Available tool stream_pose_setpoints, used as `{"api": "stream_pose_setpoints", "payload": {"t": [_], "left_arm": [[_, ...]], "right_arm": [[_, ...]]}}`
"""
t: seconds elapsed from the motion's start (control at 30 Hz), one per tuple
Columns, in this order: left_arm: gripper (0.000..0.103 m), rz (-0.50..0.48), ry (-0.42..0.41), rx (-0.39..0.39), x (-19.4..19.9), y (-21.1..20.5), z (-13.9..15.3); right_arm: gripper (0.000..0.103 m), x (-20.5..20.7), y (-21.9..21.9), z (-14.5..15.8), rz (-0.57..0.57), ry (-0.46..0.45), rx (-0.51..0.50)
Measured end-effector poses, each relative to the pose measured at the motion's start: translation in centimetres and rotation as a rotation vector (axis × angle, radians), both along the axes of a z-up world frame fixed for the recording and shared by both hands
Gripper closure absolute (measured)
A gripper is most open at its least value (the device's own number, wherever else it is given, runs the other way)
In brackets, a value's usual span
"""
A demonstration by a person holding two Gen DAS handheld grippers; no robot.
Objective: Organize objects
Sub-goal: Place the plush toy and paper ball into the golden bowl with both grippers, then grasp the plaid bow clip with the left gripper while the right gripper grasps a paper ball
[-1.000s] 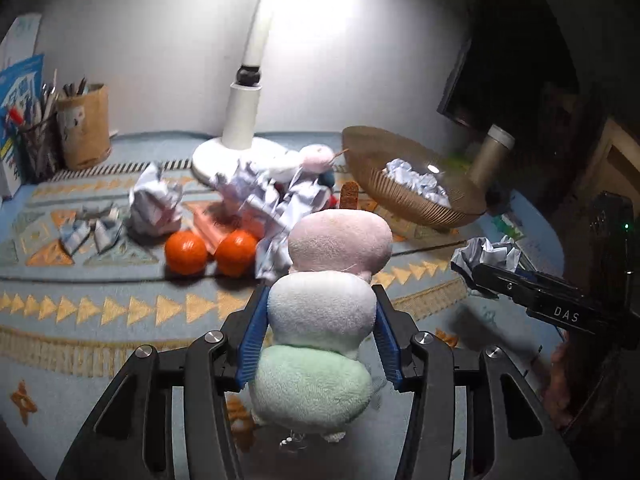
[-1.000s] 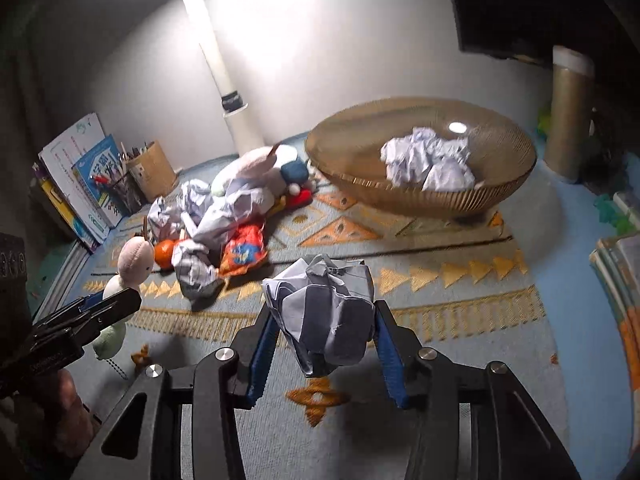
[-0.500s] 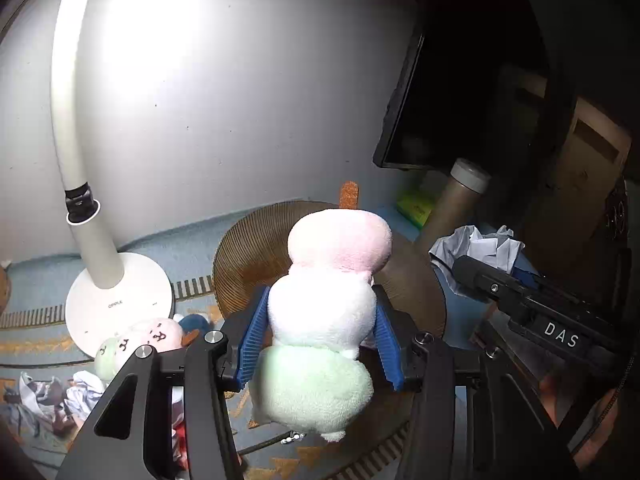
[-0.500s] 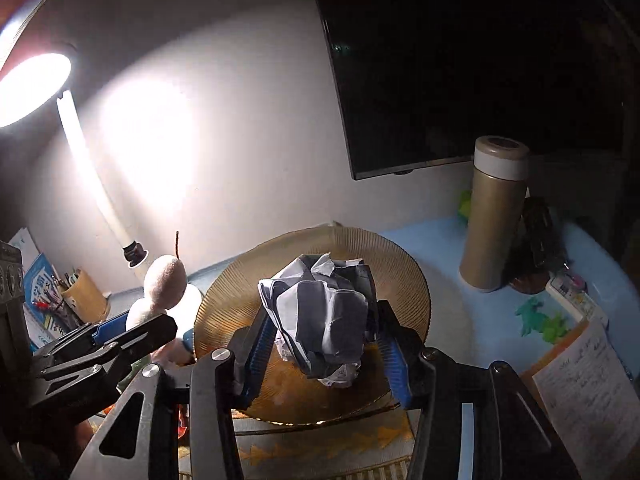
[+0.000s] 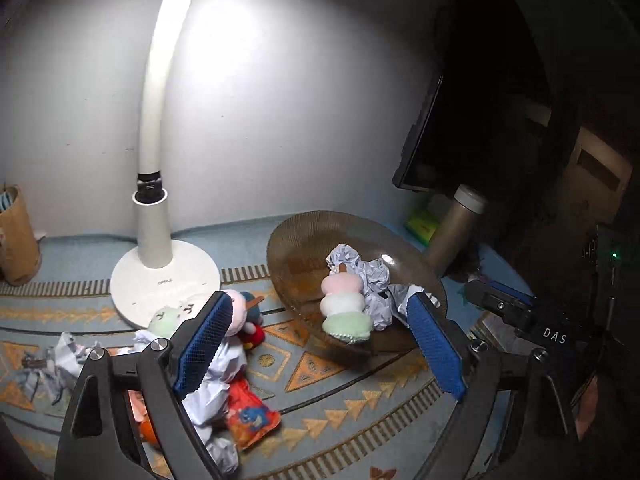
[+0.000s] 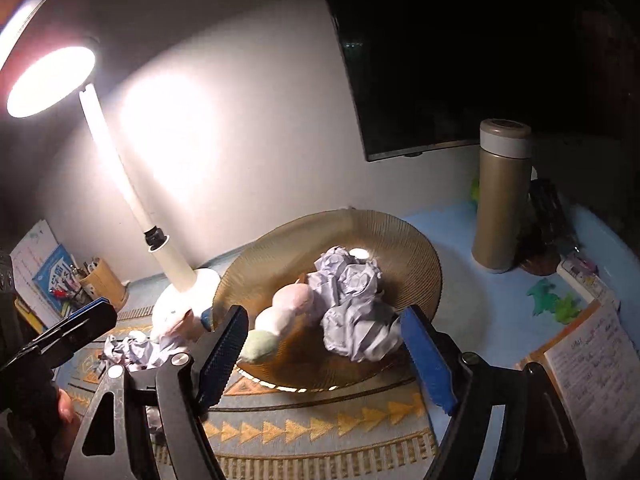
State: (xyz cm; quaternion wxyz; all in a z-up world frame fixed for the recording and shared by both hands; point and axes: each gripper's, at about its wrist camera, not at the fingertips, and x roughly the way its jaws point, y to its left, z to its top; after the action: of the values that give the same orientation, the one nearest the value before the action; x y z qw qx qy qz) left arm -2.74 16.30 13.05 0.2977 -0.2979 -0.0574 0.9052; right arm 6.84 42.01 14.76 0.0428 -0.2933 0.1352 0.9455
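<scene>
In the ribbed bowl (image 6: 404,240), plush skewer (image 6: 280,316) beside crumpled paper (image 6: 356,332).

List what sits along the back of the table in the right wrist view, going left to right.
Pen holder → desk lamp → brown bowl → tan flask → open notebook.
</scene>
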Motion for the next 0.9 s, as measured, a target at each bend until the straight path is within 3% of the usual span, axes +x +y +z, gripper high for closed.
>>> {"api": "stream_pose_setpoints", "payload": {"t": [0.1,0.3,0.47,0.6,0.67,0.73,0.8,0.9], "left_arm": [[0.015,0.104,0.021,-0.031,2.5,-4.9,-0.1],[0.006,0.31,0.013,0.016,6.6,-14.1,-2.6],[0.006,0.414,-0.061,-0.043,7.2,-17.1,-8.2],[0.006,0.441,-0.108,-0.058,6.7,-17.7,-12.6],[0.006,0.433,-0.15,-0.063,6.3,-17.7,-13.1],[0.006,0.411,-0.129,-0.036,6.6,-17.9,-13.1],[0.006,0.402,-0.156,-0.028,6.4,-18.0,-13.3],[0.006,0.404,-0.158,-0.008,6.4,-18.3,-13.3]], "right_arm": [[0.026,1.5,-2.9,0.5,0.091,0.015,-0.033],[0.026,3.1,-10.7,0.6,0.26,0.037,-0.041],[0.026,2.6,-16.3,-4.7,0.331,-0.019,-0.038],[0.026,2.1,-19.0,-9.7,0.407,-0.057,-0.033],[0.026,1.7,-19.6,-11.3,0.411,-0.099,-0.031],[0.025,1.4,-19.9,-11.2,0.403,-0.097,0.003],[0.016,1.2,-19.8,-11.3,0.398,-0.103,0.006],[0.016,0.8,-19.7,-11.7,0.389,-0.123,-0.003]]}}
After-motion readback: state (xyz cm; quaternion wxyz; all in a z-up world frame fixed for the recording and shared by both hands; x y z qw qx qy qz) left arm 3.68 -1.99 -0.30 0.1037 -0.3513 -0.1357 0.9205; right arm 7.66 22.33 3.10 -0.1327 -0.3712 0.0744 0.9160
